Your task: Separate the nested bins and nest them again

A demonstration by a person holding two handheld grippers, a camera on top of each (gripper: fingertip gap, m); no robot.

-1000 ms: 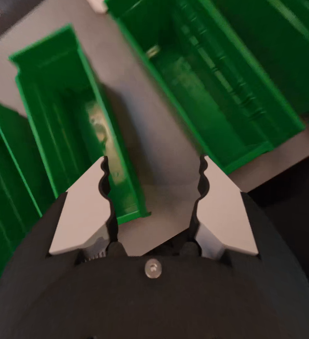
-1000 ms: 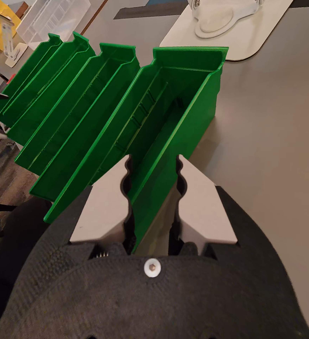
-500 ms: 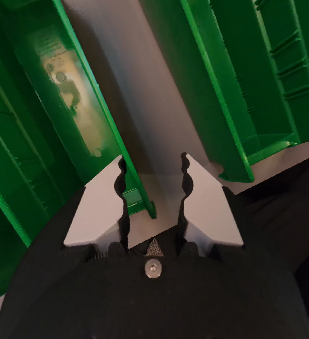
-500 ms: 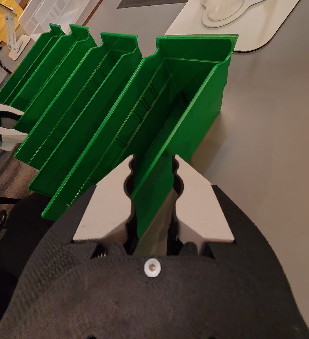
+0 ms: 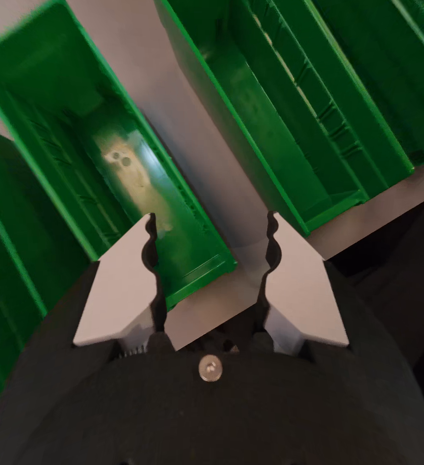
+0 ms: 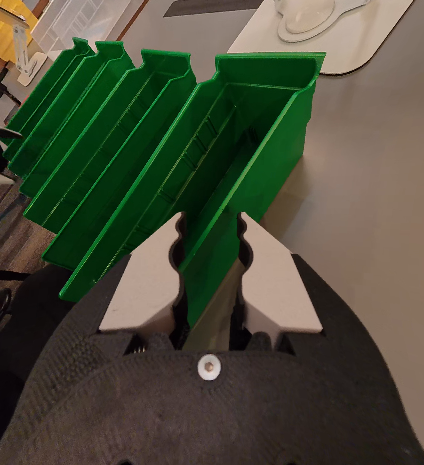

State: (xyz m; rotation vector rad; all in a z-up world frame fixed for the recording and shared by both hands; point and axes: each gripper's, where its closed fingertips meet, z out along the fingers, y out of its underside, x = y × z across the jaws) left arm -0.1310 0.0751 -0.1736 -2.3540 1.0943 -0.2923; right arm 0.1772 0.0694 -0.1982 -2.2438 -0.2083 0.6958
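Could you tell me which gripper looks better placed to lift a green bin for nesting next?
Probably the right gripper: its jaws already straddle the side wall of the nearest bin. The left gripper is open, holding nothing.

**Dim, blurred left view; brighter, sharper right view**

The left wrist view is dim and warm-toned, smeared by motion blur: bin edges toward 10 o'clock are soft and streaked. A pale glare patch (image 5: 132,173) shines on the glossy floor of the middle green bin (image 5: 54,130), and a dark shadow lies on the worktop (image 5: 180,141) beside its wall. The corner at 4 o'clock falls to near black.

The right wrist view is brighter and mostly sharp. The nearest green bin (image 6: 281,161) casts a soft shadow toward 4 o'clock onto the worktop (image 6: 369,201). Straight bin edges fan outward with wide-angle distortion, and the background at 11 o'clock is slightly soft.
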